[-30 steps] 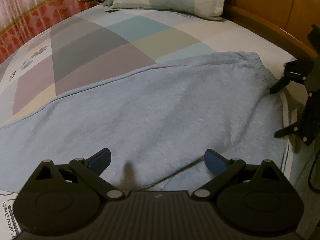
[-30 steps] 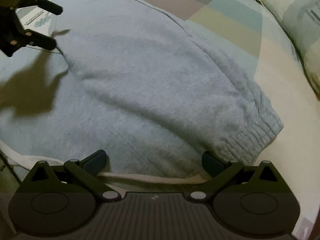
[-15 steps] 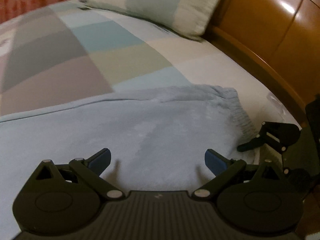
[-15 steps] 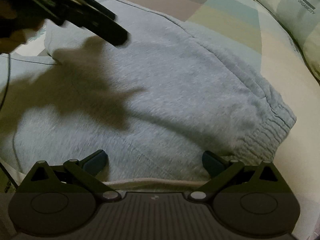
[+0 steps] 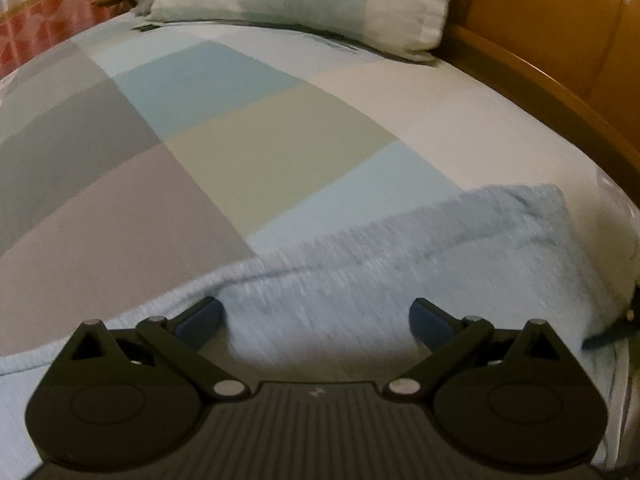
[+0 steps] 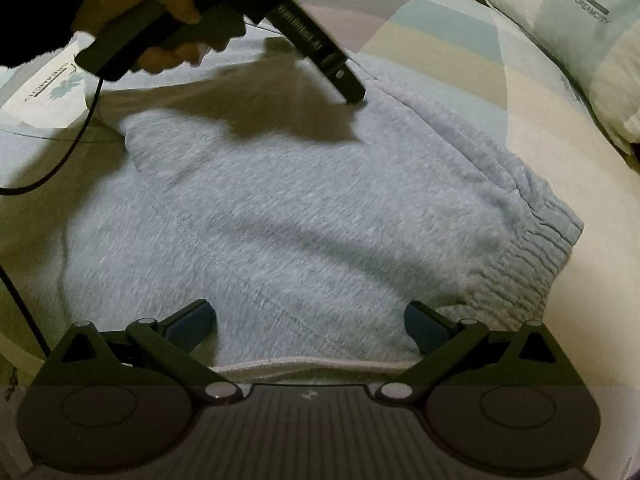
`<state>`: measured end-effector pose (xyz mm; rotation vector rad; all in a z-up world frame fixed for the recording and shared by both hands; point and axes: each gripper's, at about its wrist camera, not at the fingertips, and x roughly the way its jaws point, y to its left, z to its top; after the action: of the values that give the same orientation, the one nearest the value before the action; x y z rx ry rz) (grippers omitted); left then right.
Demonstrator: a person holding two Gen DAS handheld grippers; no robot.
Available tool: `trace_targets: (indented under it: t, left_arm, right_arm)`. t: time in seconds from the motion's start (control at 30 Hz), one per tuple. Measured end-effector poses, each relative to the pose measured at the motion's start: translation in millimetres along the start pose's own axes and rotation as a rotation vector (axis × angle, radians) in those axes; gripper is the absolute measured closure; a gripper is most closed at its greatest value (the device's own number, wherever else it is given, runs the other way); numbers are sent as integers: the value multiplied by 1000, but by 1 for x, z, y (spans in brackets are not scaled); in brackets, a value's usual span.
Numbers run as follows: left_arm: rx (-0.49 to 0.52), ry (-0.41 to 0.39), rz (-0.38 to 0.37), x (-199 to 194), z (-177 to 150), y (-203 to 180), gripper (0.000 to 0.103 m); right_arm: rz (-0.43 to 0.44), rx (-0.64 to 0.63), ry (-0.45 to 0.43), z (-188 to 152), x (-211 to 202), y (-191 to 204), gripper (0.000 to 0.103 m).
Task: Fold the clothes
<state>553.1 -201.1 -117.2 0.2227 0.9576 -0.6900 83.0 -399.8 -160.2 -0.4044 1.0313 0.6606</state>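
Observation:
Light blue sweatpants (image 6: 320, 208) lie flat on the bed, elastic waistband (image 6: 532, 256) at the right in the right wrist view. They also show in the left wrist view (image 5: 420, 256). My left gripper (image 5: 314, 316) is open and empty, low over the pants' far edge. In the right wrist view it reaches in from the upper left (image 6: 354, 94), its tip touching or just above the pants. My right gripper (image 6: 310, 320) is open and empty over the pants' near edge.
The bed has a patchwork sheet (image 5: 240, 140) in grey, blue, green and cream. A pillow (image 5: 304, 0) lies at the head, next to the wooden headboard (image 5: 560, 40). A black cable (image 6: 60, 156) hangs from the left gripper's handle.
My left gripper has swung across the pants toward the waistband end and the far edge. My right gripper has moved slightly, staying at the near edge. Both stayed open.

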Motion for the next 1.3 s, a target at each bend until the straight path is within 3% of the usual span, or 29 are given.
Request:
trace_targets:
  t: [0.13,0.27,0.43,0.6,0.77,0.9,1.03,1.17,1.3]
  left_arm:
    - [12,-23,-30,-28,-5,-3,3]
    - [9,27,-46,-46,-24,1,3]
    - [-32,126,45,-43,-56,30,3]
    - [-85,60,59,-37,-43,58,3]
    - [-203,8,40,-63,-35,82,3]
    - [-227,39,101,-85,-63,97,3]
    - [-254,102,184,-70,-86,111,4]
    - [-246,51,263,-60,-73,118,2]
    - [-312,-1,258,-79,-67,120,3]
  right_arm:
    - [-2,2,-2,0,3,-2,0]
    - [-1,3,-7,1,5,-3,0]
    - [-4,5,-21,-2,5,-2,0]
    - [-11,9,-17,0,7,-1,0]
    - [-17,16,-2,2,5,1,0]
    - [-27,28,-12,2,7,2,0]
    - [-37,40,-20,2,8,3,0]
    - [-38,40,-16,3,8,3,0]
    - [-39,43,-2,5,8,2,0]
